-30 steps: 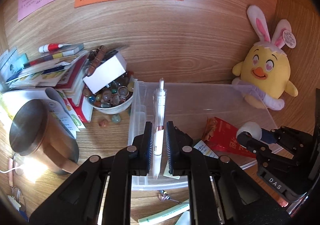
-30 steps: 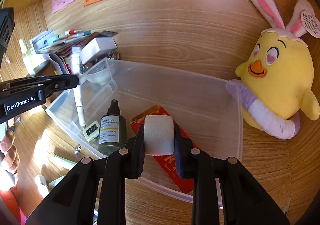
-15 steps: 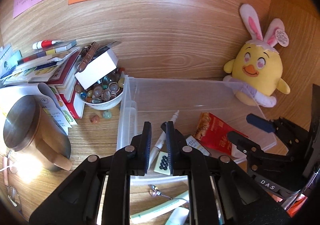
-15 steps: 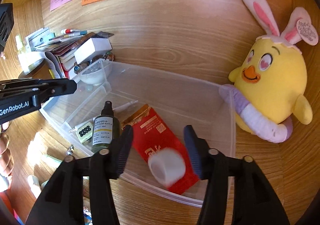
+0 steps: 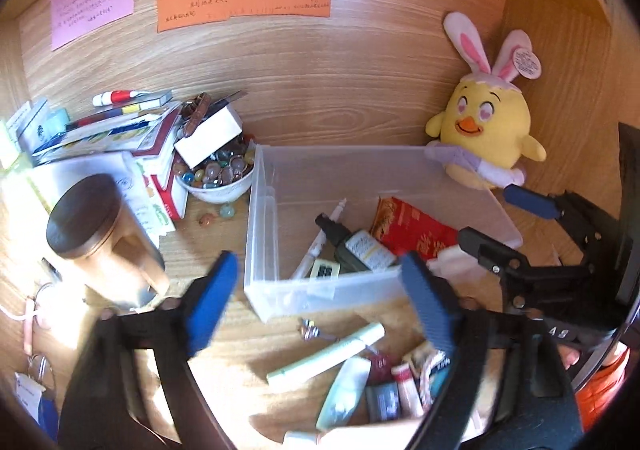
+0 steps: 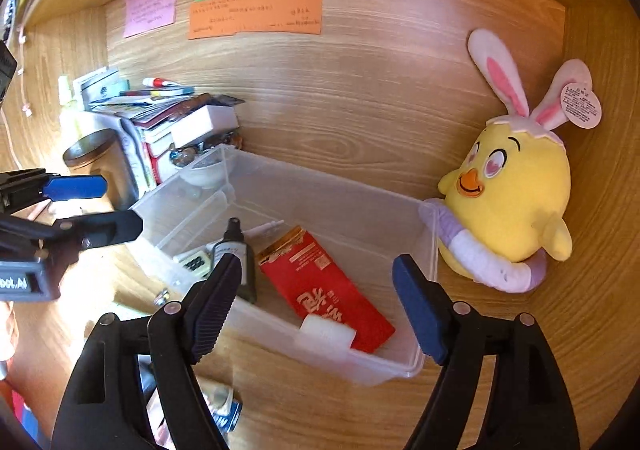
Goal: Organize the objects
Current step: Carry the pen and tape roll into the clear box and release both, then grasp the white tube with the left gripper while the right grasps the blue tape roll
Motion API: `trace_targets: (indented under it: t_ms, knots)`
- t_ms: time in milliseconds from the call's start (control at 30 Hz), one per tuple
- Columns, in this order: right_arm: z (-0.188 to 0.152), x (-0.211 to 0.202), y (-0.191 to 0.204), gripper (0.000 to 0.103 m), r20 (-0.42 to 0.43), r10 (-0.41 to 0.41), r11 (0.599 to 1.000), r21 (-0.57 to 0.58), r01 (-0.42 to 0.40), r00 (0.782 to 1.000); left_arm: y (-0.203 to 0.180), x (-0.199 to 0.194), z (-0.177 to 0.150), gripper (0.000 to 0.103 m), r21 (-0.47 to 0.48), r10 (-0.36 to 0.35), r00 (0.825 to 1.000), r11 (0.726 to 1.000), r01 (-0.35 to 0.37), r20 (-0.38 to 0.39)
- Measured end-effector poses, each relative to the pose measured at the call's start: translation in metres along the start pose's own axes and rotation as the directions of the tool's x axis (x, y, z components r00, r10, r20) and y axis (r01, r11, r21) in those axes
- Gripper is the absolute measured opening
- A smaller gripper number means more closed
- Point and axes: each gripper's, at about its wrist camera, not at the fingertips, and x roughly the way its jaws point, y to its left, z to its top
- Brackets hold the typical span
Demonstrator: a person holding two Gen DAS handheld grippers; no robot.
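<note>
The bin [image 6: 332,186] is clear. Inside, the packet [image 6: 324,286] is red with gold, the bottle [image 6: 236,250] dark green, the roll [image 6: 328,332] white. The plush [image 6: 516,206] is yellow.

The left tool [image 5: 320,298] has its two blue-padded fingers [image 5: 210,300] spread wide with nothing between them. The right tool [image 6: 316,300] is likewise spread wide and holds nothing, its fingers [image 6: 418,308] pointing forward and down. Each tool shows in the other's camera: the right one at the right edge of the left view, the left one at the left edge of the right view, both with fingers parted.
</note>
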Motion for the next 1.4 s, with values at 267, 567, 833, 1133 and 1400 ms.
trace_targets:
  t_ms: [267, 567, 833, 1133, 1400]
  knots:
    - [-0.027, -0.017, 0.005, 0.076, -0.032, 0.035, 0.999, 0.011, -0.034, 0.999, 0.005, -0.009, -0.042, 0.094, 0.019, 0.031, 0.998, 0.999, -0.030, -0.062]
    - [-0.068, -0.033, 0.002, 0.076, -0.096, 0.072, 0.996, 0.051, -0.067, 0.993, 0.030, -0.007, -0.086, 0.094, -0.073, 0.033, 0.988, 0.996, -0.044, -0.151]
    - [-0.106, -0.034, 0.006, 0.076, -0.190, 0.106, 0.994, 0.058, -0.096, 0.976, 0.035, -0.007, -0.114, 0.091, -0.137, -0.019, 0.982, 0.991, -0.007, -0.186]
    - [-0.116, -0.027, 0.029, 0.076, -0.232, 0.176, 0.984, 0.040, -0.171, 0.957, 0.041, -0.003, -0.125, 0.067, -0.222, -0.112, 0.974, 0.973, 0.067, -0.195]
    - [-0.111, -0.019, 0.037, 0.069, -0.232, 0.167, 0.986, 0.029, -0.165, 0.958, 0.042, -0.004, -0.126, 0.042, -0.277, -0.201, 0.966, 0.949, 0.151, -0.162]
